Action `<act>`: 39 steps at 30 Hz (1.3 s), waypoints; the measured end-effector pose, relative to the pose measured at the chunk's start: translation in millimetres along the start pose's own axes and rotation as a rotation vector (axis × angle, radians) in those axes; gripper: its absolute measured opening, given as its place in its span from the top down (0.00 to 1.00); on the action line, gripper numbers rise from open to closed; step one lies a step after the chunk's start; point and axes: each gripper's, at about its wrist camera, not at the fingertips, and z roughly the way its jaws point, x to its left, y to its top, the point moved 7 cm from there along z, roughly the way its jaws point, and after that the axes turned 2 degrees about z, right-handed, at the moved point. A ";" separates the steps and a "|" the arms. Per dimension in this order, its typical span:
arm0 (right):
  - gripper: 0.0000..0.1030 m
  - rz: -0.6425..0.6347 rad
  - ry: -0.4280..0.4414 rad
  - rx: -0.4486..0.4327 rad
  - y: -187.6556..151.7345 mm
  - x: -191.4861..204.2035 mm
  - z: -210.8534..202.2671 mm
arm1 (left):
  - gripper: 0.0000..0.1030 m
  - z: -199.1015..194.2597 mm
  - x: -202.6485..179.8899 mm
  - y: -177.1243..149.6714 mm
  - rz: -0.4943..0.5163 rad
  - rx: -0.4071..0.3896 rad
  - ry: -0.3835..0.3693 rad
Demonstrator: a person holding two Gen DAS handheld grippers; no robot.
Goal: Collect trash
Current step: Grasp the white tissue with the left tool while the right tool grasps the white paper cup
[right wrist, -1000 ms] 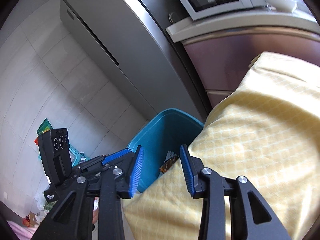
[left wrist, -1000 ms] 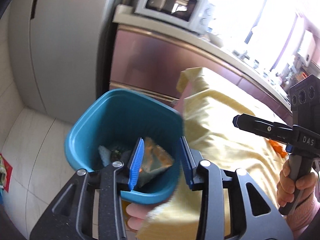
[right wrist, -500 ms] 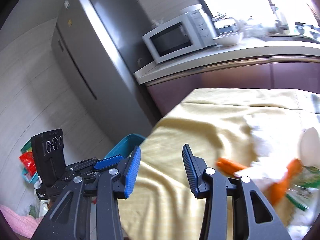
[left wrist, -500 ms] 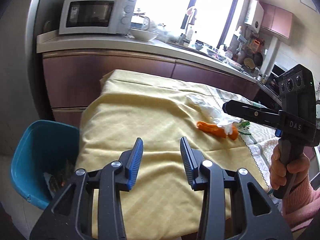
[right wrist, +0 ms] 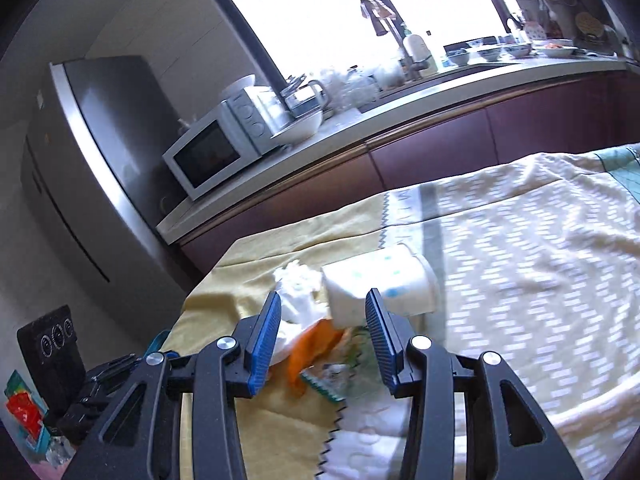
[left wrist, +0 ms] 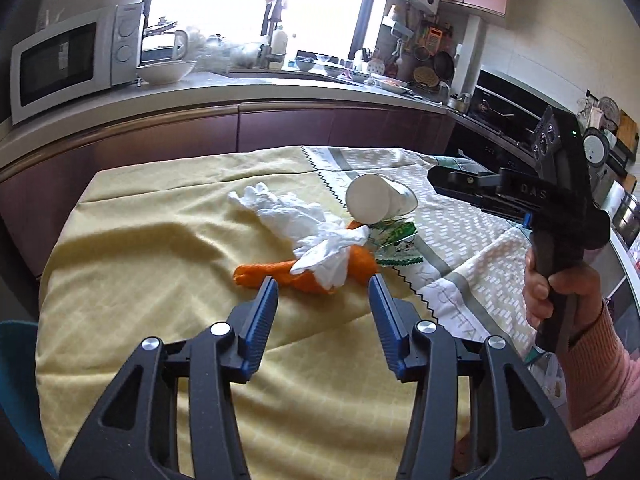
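Observation:
A trash pile lies mid-table on the yellow cloth: an orange wrapper [left wrist: 304, 276], crumpled white tissue [left wrist: 296, 220], a tipped white paper cup [left wrist: 370, 202] and a green-and-white packet [left wrist: 396, 240]. My left gripper [left wrist: 323, 292] is open and empty, just short of the orange wrapper. My right gripper [right wrist: 322, 312] is open and empty, hovering over the pile with the cup [right wrist: 380, 284], tissue [right wrist: 298, 288] and orange wrapper [right wrist: 316, 344] between and beyond its fingers. It also shows in the left wrist view [left wrist: 472, 188], right of the cup.
The blue bin's rim [left wrist: 16, 360] shows at the table's left edge. A patterned white cloth [left wrist: 460, 248] covers the table's right half. Behind stand a counter with a microwave [left wrist: 68, 64], a bowl [left wrist: 166, 72] and dishes; a fridge [right wrist: 80, 160] stands left.
Both grippers have swung from the blue bin to the right over the table. The left, which hung over the bin, now faces the pile; the right now hovers over the cup.

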 end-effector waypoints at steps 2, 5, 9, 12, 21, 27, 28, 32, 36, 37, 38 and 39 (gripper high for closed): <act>0.59 0.045 -0.017 -0.005 7.6 -23.0 1.1 | 0.51 10.5 -9.2 6.6 0.022 0.002 0.006; 0.58 0.111 -0.020 0.004 13.3 -50.0 7.8 | 0.51 27.6 -15.2 14.5 0.034 0.021 0.011; 0.57 0.151 0.001 0.037 13.3 -70.2 17.4 | 0.51 49.4 -18.6 19.3 0.057 0.057 0.032; 0.57 0.169 0.036 0.066 12.7 -74.1 26.8 | 0.52 62.3 -21.1 20.9 0.066 0.074 0.041; 0.63 0.148 0.158 0.118 3.2 -51.6 32.0 | 0.95 80.2 -15.6 20.0 0.032 0.122 0.018; 0.89 0.123 0.211 0.135 -3.1 -36.9 25.1 | 0.98 69.6 -9.6 22.1 0.005 0.095 0.003; 0.90 0.112 0.214 0.141 -4.7 -33.3 25.3 | 0.98 67.3 -7.7 22.8 0.000 0.089 0.002; 0.98 0.062 0.210 0.139 -7.9 -19.1 23.2 | 0.99 53.7 1.7 26.4 -0.031 0.062 -0.003; 0.98 0.019 0.201 0.104 -4.9 -7.4 15.9 | 0.99 33.6 11.2 27.6 -0.072 0.021 -0.007; 0.99 0.012 0.201 0.097 -3.6 -4.6 14.2 | 0.99 27.9 14.8 27.9 -0.084 0.011 -0.008; 0.99 0.005 0.202 0.092 -2.4 -2.0 12.7 | 0.99 22.5 18.0 28.3 -0.093 0.000 -0.007; 0.99 -0.001 0.201 0.087 -1.5 -0.6 11.2 | 0.99 16.2 20.1 28.3 -0.102 -0.011 -0.010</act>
